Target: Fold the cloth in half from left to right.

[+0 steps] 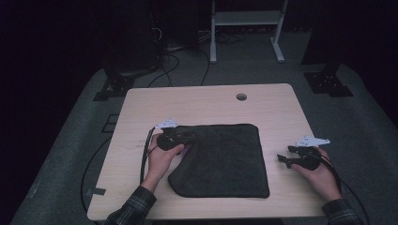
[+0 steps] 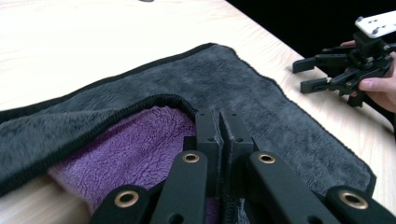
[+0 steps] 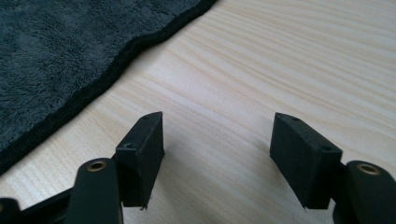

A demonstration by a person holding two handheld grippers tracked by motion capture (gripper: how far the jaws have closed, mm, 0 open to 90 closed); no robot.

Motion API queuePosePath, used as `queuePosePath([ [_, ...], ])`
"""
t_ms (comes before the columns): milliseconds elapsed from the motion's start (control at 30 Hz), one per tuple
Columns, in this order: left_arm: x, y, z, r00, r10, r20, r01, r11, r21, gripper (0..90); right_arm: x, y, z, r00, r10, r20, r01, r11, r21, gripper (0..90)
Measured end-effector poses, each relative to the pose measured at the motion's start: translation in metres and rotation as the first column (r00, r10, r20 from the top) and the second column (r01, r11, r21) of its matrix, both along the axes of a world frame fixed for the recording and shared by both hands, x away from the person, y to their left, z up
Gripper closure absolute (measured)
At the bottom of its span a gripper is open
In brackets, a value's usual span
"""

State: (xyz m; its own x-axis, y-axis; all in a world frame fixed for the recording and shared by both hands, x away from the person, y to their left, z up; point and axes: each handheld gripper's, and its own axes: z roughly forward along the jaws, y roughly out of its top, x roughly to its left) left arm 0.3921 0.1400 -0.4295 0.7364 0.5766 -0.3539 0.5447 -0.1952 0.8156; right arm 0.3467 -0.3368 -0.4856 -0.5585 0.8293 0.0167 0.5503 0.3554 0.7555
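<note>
Dark towel [image 1: 225, 159] flat on the table [image 1: 141, 108], near-left corner pinched in the clenched left tongs [image 2: 219, 122], purple underside [image 2: 135, 149] peeled up. Right tongs [image 3: 217, 156] spread wide, empty, parked off the far edge. Risky: thin hem slipping loose mid-fold, or whole towel dragging, unpinned opposite.

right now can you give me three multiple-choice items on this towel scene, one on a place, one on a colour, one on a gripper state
1. Where is the right gripper?
A. on the towel
B. on bare table right of the towel
C. past the table's far edge

2. What colour is the towel's turned-up underside?
A. purple
B. yellow
C. white

3. How is the left gripper?
A. wide open
B. shut on the towel's edge
C. shut on nothing

Key: 1 B, wood lies beneath it; 2 A, purple fleece shows under the lifted grey edge; 3 B, its jaws meet on the hem.
</note>
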Motion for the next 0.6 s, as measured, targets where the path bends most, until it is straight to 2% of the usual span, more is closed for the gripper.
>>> queuePosePath([
  [467, 0.005, -0.041, -0.002, 0.9963, -0.085, -0.005, 0.085, 0.9963, 0.013, 87.0, 0.0, 0.0, 0.0, 1.0, 0.003, 0.0, -0.003, 1.0, -0.001, 33.0],
  [600, 0.007, -0.054, -0.002, 0.9943, -0.106, -0.003, 0.106, 0.9943, 0.008, 87.0, 0.0, 0.0, 0.0, 1.0, -0.005, -0.001, 0.005, 1.0, -0.006, 28.7],
])
